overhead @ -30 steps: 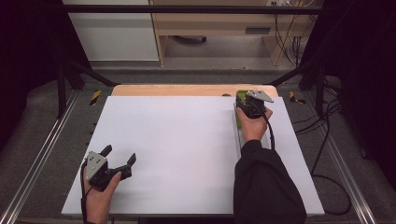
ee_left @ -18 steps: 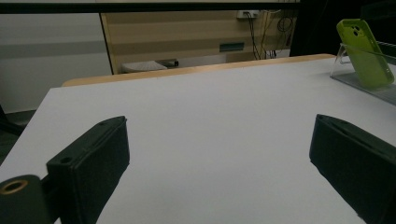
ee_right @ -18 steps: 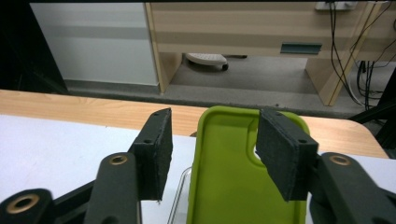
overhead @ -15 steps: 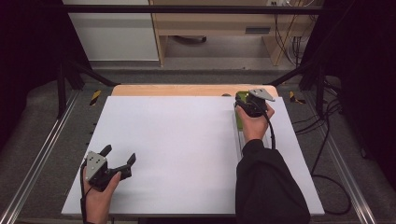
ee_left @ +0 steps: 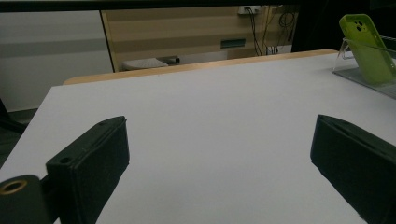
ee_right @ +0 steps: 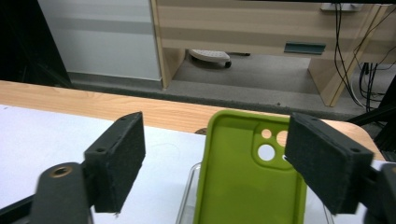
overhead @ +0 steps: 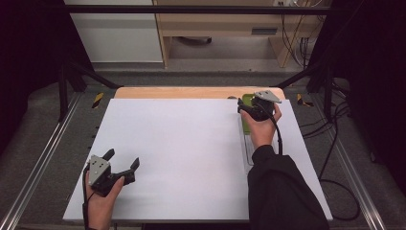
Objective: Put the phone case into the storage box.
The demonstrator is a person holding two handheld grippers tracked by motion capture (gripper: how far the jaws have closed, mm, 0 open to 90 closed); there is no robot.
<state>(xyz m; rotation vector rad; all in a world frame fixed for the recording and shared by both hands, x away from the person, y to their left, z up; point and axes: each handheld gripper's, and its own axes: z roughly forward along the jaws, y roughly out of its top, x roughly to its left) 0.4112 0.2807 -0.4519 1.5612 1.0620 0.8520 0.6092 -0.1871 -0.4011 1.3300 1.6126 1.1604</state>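
Phone case (ee_right: 243,177) in stand (ee_left: 369,77), table's (overhead: 191,143) far-right corner

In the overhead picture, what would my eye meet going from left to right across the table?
Left gripper, open → bare white tabletop → right gripper over the green phone case on its clear stand.

In the high view the right gripper (overhead: 253,111) and hand (overhead: 262,125) cover most of the green phone case (overhead: 247,101). In the right gripper view the case's lower part runs off the bottom edge, and the clear stand (ee_right: 187,196) beneath it is barely discernible.
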